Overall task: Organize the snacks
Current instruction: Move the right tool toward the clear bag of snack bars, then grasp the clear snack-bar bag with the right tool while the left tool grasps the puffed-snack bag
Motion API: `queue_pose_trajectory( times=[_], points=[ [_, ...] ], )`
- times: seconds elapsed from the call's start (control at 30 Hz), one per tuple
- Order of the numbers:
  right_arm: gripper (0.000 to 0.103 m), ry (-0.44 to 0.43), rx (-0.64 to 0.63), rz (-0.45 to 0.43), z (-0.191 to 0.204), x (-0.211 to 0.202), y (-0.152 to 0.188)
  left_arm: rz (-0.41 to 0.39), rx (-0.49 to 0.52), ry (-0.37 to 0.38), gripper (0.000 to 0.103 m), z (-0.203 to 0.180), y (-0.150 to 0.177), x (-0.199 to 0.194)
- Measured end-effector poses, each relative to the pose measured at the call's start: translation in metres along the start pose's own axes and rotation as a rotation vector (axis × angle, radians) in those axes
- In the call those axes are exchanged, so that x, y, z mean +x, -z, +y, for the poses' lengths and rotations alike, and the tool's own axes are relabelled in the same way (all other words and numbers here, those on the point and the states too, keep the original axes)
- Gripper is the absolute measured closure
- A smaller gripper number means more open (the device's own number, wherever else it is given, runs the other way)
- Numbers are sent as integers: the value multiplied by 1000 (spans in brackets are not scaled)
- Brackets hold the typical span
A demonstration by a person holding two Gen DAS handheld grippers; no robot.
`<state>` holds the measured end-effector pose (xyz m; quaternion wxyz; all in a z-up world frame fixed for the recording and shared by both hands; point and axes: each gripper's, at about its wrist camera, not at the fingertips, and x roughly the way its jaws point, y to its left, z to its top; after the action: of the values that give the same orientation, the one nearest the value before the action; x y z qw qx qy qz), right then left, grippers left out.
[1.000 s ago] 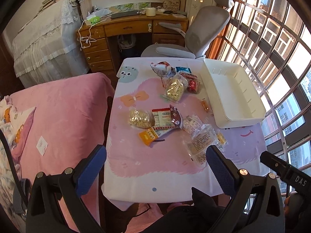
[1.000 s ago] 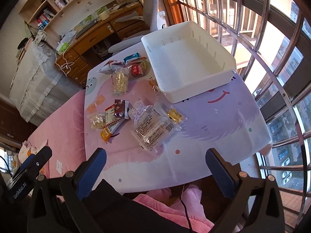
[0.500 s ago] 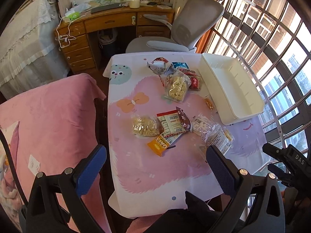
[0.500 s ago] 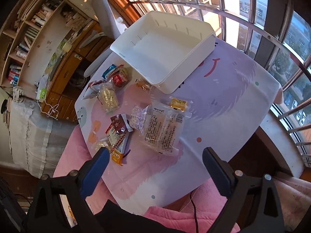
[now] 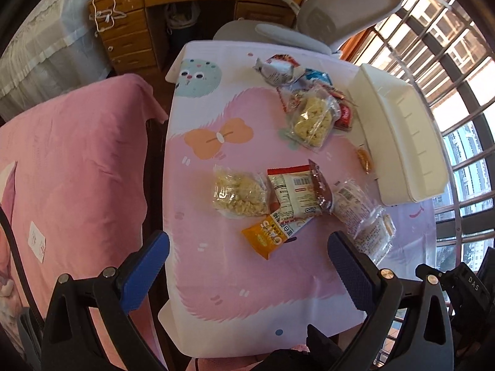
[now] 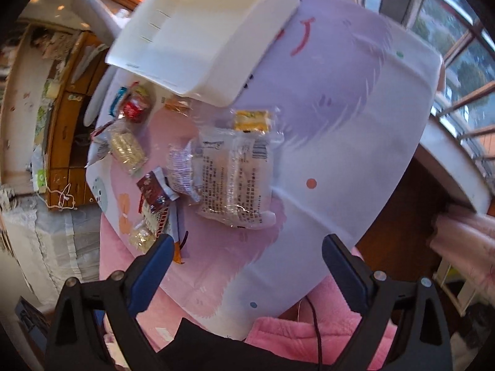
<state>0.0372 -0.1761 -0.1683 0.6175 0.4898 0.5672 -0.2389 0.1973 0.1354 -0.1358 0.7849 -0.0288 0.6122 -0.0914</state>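
Nothing is sorted yet. My left gripper [image 5: 247, 266] and right gripper [image 6: 244, 259] hover above the near table edge, jaws apart, empty. The white bin [image 5: 402, 142], far right, holds nothing; the snack packets [image 5: 297, 194] lie scattered left of it.

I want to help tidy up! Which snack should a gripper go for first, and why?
Probably lower the right gripper onto the big clear packet. Both grippers are open and hold nothing, the white bin has nothing in it, and that packet lies right ahead of the right gripper, near the bin. The left gripper could take the orange packet afterwards.
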Motion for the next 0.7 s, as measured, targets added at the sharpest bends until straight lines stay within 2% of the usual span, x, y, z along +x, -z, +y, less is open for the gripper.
queue_pose_trajectory(
  times=[0.23,0.5,0.7],
  points=[
    [6,-15,202,144,-15,41,-28,87,-49,-42,1,1,-21,46],
    [6,4,348,201,-22,75,-43,117,-62,-67,1,1,-38,96],
    [6,-15,366,220,-15,90,-51,176,-88,-79,1,5,-48,126]
  ],
)
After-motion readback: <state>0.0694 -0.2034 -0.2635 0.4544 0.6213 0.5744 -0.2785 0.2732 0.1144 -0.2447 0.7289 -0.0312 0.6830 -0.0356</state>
